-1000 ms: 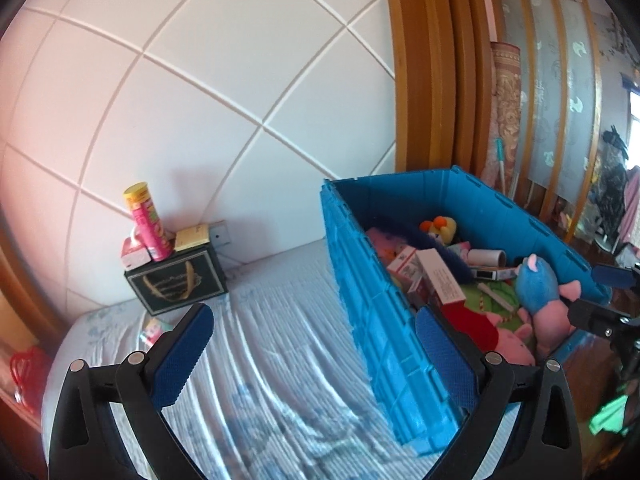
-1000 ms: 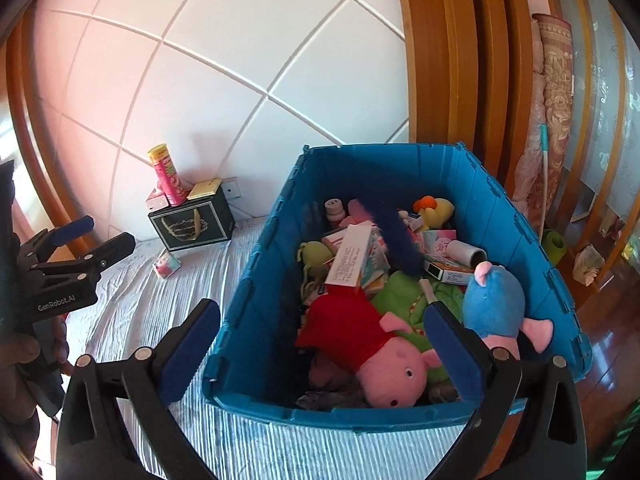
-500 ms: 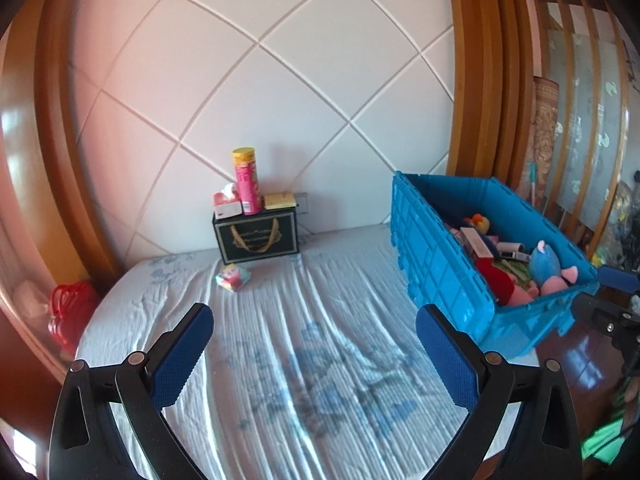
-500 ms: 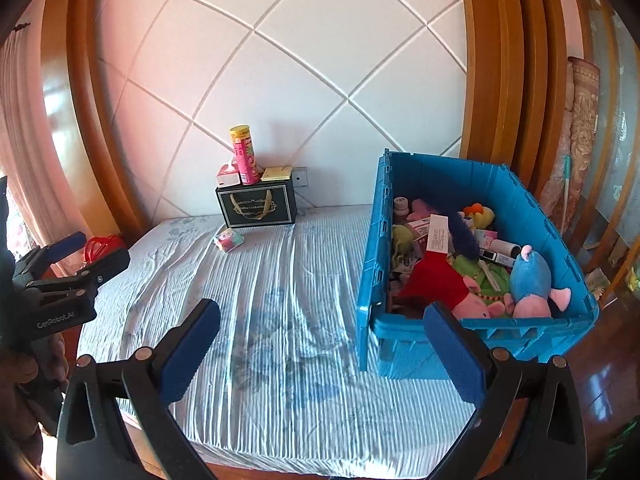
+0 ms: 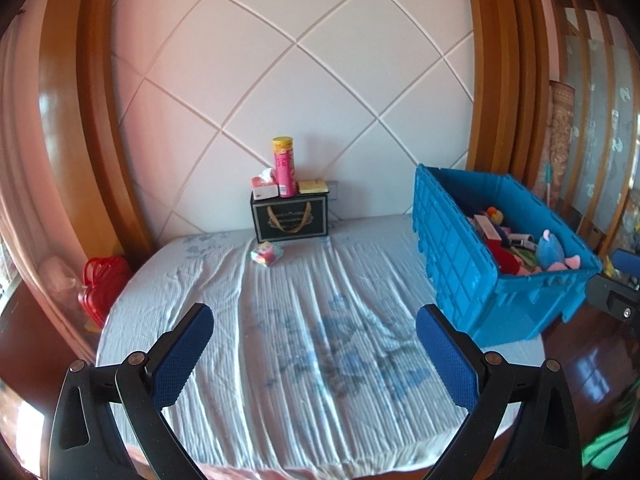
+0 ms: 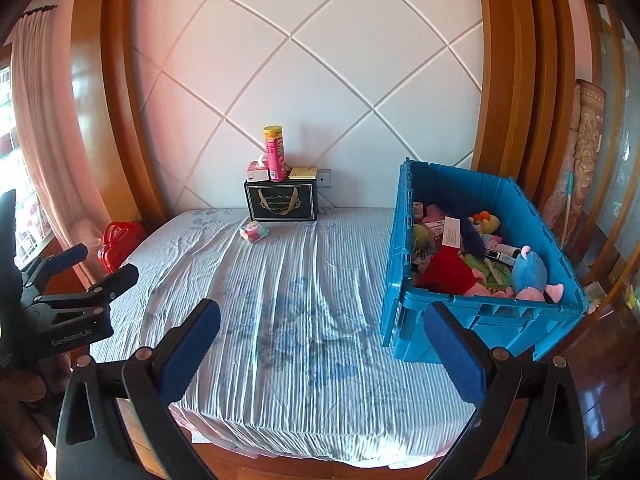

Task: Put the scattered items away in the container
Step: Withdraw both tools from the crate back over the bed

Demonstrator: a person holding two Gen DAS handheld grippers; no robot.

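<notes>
Change: both claws have pulled back from the blue crate (image 6: 476, 308); more of the bed (image 6: 304, 312) shows.
Crate: on the bed's right side, full of plush toys and boxes.
Left claw (image 5: 314, 354): wide, holding nothing, over the bed's near end; "GenRobot.AI" on its body in the right view.
Right claw (image 6: 322, 342): wide, holding nothing, just left of the crate.
Small packet (image 6: 253, 233): loose on the bed, well left of the crate; print unreadable.
</notes>
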